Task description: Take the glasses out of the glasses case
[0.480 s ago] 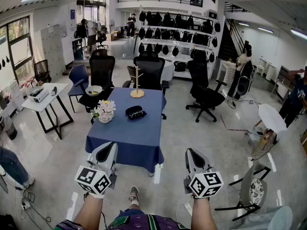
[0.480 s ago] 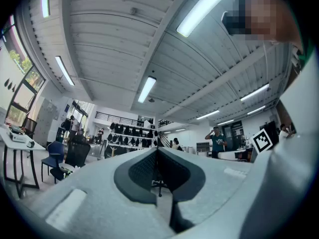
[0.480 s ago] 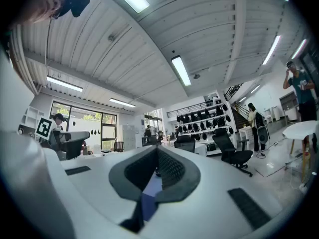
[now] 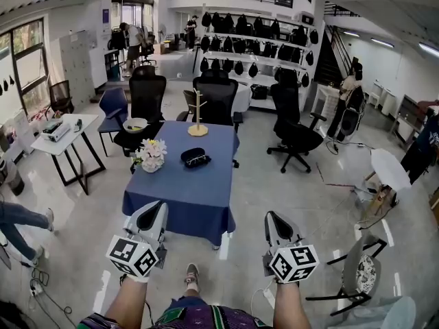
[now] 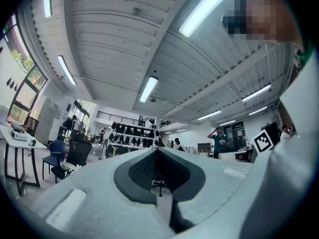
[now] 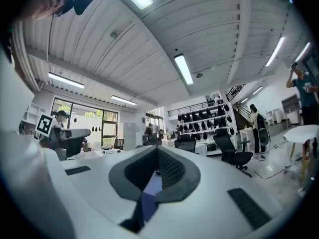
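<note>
Left gripper (image 4: 153, 210) and right gripper (image 4: 274, 218) are seen with jaws together, empty; the glasses case (image 4: 195, 158), mid-frame, could be shoved away if reached so.

Bright, even light from ceiling tubes (image 5: 205, 8); sharp centre, fisheye-bent, dark-vignetted edges.

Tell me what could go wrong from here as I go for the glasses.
1. The left tool and right tool are both shut and empty, well short of the table. If they arrive shut, they could shove the glasses case instead of gripping it.
2. The flower vase stands close on the case's left, so the left tool might tip it.
3. The case lies loose on the table and may slide.
</note>
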`<state>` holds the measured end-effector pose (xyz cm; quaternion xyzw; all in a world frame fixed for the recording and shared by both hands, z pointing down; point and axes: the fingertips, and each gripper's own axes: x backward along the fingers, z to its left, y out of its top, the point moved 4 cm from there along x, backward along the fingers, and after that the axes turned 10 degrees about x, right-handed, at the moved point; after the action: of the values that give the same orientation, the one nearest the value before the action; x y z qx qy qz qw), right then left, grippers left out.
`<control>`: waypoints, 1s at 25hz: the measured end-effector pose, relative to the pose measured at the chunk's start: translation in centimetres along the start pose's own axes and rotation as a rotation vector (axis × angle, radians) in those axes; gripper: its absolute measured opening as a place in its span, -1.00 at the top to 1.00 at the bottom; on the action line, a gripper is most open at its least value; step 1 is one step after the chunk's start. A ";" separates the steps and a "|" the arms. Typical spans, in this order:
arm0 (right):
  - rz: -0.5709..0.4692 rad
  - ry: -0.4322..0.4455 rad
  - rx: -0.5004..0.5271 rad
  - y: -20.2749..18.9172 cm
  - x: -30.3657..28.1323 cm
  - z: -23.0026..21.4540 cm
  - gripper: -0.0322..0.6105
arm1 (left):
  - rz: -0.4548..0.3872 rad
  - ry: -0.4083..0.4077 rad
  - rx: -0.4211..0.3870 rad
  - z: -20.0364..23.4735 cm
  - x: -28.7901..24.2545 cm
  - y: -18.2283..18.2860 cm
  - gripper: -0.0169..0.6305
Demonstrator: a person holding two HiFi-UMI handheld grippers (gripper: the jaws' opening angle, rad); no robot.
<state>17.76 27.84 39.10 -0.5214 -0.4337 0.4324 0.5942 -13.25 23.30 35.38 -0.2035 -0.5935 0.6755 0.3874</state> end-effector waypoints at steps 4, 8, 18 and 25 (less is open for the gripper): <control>-0.012 0.010 0.006 0.2 -0.3 0.2 0.89 | 0.000 -0.002 0.002 0.1 -0.2 0.0 0.90; -0.004 0.022 0.010 0.0 -1.2 0.4 0.89 | 0.001 0.000 0.002 0.7 -0.6 0.0 0.90; 0.007 0.036 0.011 -0.1 -4.7 0.4 0.89 | 0.020 0.012 0.007 3.4 -2.5 -0.2 0.90; 0.022 0.039 0.023 -0.3 -9.4 -0.6 0.89 | 0.021 0.039 0.021 7.2 -5.3 -0.4 0.90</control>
<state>15.98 18.56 38.74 -0.5276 -0.4110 0.4337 0.6038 -15.14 14.67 36.31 -0.2187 -0.5768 0.6814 0.3940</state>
